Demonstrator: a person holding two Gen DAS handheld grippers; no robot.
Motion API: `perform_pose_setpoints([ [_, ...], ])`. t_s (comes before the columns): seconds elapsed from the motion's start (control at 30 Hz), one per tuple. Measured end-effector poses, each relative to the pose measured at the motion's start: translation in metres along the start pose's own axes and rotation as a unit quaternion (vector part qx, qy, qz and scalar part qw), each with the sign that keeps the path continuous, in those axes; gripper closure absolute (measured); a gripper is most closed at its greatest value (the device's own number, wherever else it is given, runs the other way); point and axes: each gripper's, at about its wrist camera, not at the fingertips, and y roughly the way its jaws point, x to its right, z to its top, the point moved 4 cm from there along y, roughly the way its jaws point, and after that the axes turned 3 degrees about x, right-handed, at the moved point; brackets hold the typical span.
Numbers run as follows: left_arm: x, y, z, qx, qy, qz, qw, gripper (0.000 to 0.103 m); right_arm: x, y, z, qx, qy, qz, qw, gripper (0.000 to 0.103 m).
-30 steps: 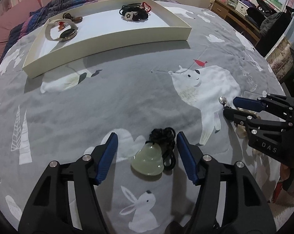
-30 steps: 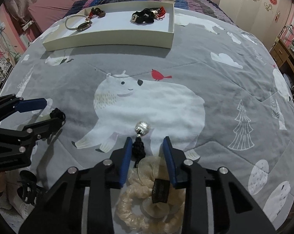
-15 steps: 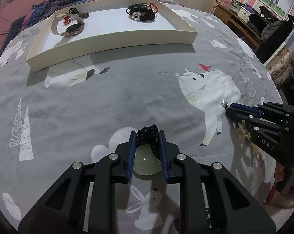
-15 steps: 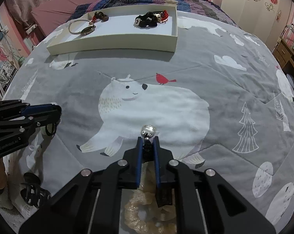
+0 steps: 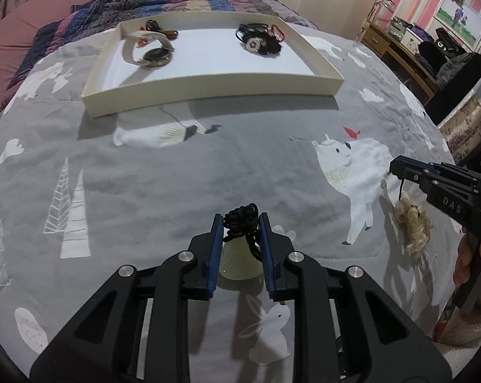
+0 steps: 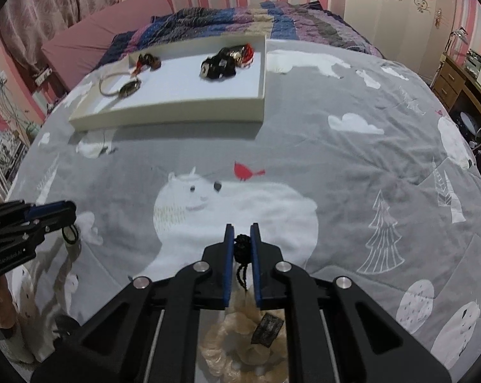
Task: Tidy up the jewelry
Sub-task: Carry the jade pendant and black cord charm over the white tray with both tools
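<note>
The left tool (image 5: 240, 223) is clamped on the black knotted cord (image 5: 242, 220) of a pale green pendant (image 5: 238, 263), which sits between its fingers at 6 o'clock in the left wrist view. The right tool (image 6: 240, 239) is clamped on the black cord (image 6: 242, 245) of a cream scrunchie-like ornament (image 6: 240, 344), hanging low at 6 o'clock in its own view. Both are over the grey animal-print bedspread (image 5: 176, 175). The white tray (image 5: 214, 92) lies at 12 o'clock, holding a beige-strapped watch (image 5: 151, 52) and a dark bundle of jewelry (image 5: 259, 38).
</note>
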Motion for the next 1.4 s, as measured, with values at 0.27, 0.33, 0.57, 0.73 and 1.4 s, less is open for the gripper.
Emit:
perform_pose_setpoints([
  [0.27, -0.018, -0.01, 0.012, 0.017, -0.019, 0.004, 0.9997, 0.082, -0.002, -0.001, 0.025, 0.017, 0.003, 0.003, 1.0, 0.093],
  [0.33, -0.022, -0.012, 0.018, 0.019, -0.023, 0.006, 0.9996, 0.082, -0.005, -0.003, 0.032, 0.023, 0.001, 0.003, 1.0, 0.093],
  [0.57, -0.037, -0.029, 0.062, 0.044, -0.03, 0.015, 0.9985, 0.082, -0.018, -0.016, 0.09, 0.062, -0.01, 0.01, 0.998, 0.093],
  [0.73, -0.052, -0.028, 0.11, 0.056, -0.041, 0.019, 0.9974, 0.082, -0.028, -0.012, 0.142, 0.083, -0.01, 0.015, 0.996, 0.093],
  [1.4, -0.06, 0.093, 0.202, 0.046, -0.036, 0.031, 0.9978, 0.082, -0.008, 0.107, 0.202, 0.066, 0.035, -0.002, 0.997, 0.093],
])
